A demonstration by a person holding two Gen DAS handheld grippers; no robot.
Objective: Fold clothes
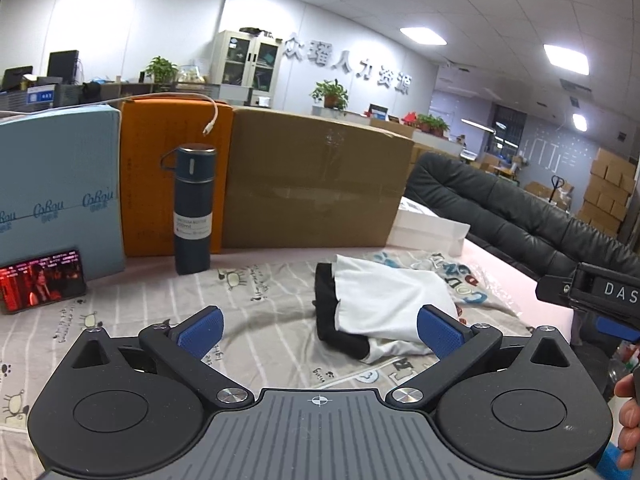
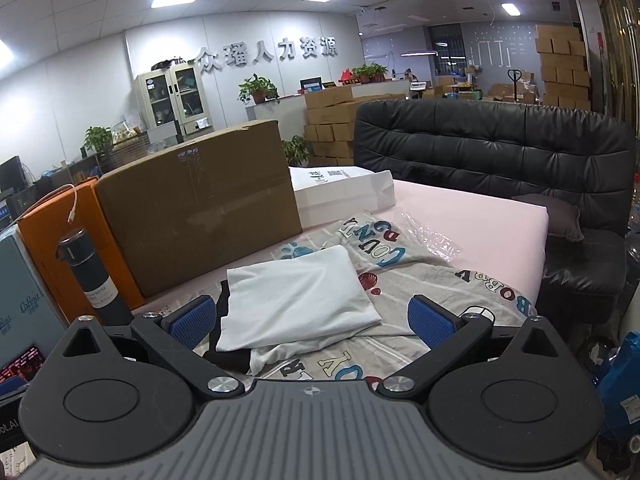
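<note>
The folded garment [image 2: 298, 300] is showing white over black trim, lying on a grey sheet [image 2: 420, 276] printed with cartoon letters. Blue pads [image 1: 202, 330] are gleaming on black grippers; behind, an orange box [image 1: 168, 160] is glowing beside a brown carton [image 1: 316, 176].

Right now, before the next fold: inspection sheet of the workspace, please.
Surface: printed grey sheet over a pink mattress.
Job's things: white and black garment, partly folded, lying loose on the sheet.
Clutter: dark flask, phone playing video, clear plastic bag, white boxes.
Grippers: left gripper and right gripper, jaws wide open, holding nothing.
Cables: white cable draped over the orange box.
Surroundings: brown carton, blue box, black sofa, office shelves, stacked cartons.
</note>
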